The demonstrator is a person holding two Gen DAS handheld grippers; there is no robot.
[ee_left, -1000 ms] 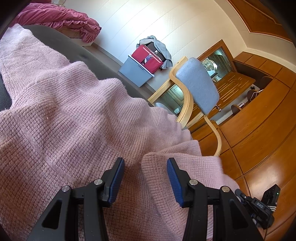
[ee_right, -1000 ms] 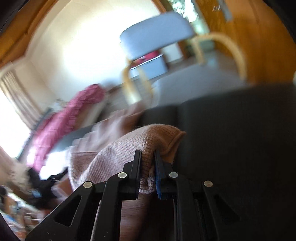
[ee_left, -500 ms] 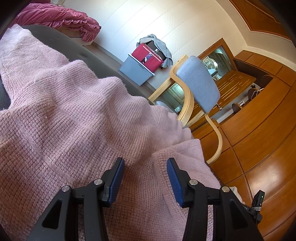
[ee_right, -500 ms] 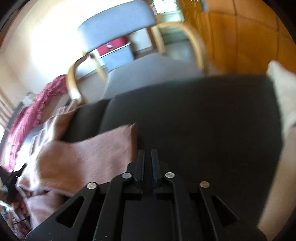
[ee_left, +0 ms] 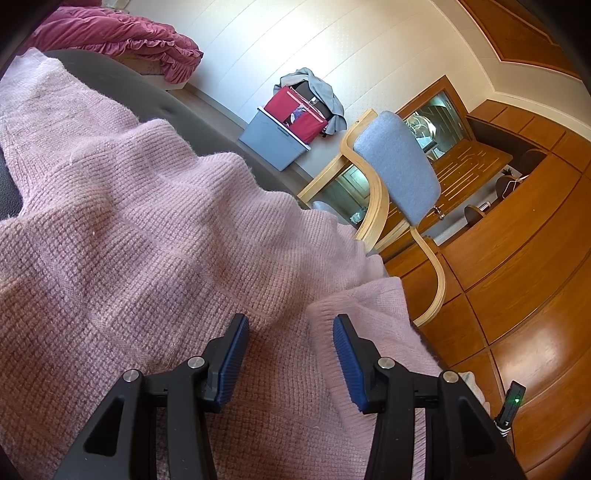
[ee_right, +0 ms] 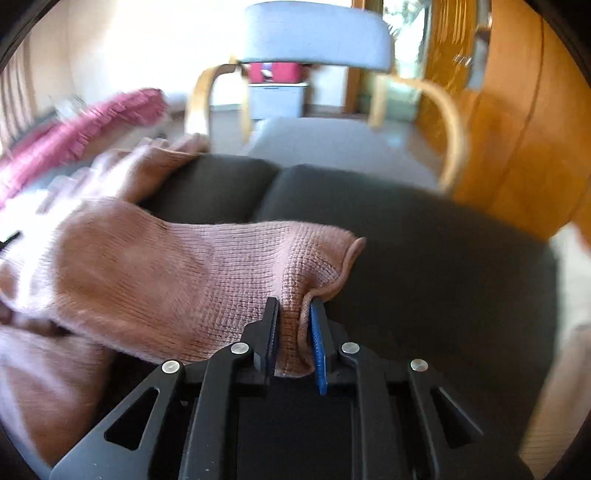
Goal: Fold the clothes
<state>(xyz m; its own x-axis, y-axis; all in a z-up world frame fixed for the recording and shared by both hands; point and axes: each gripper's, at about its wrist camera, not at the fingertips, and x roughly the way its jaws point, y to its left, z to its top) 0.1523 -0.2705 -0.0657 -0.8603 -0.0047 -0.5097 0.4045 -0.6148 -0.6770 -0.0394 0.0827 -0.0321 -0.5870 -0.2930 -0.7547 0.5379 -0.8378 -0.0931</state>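
Both claws tilted down over sweater (ee_left: 155, 236).

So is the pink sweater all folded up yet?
Not yet. The pink sweater lies mostly spread over the dark cushion, and the right gripper pinches one sleeve end.

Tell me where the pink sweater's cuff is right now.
In the right wrist view the cuff sits just right of centre, pinched in the right tongs, over the dark cushion; the grey chair stands behind.
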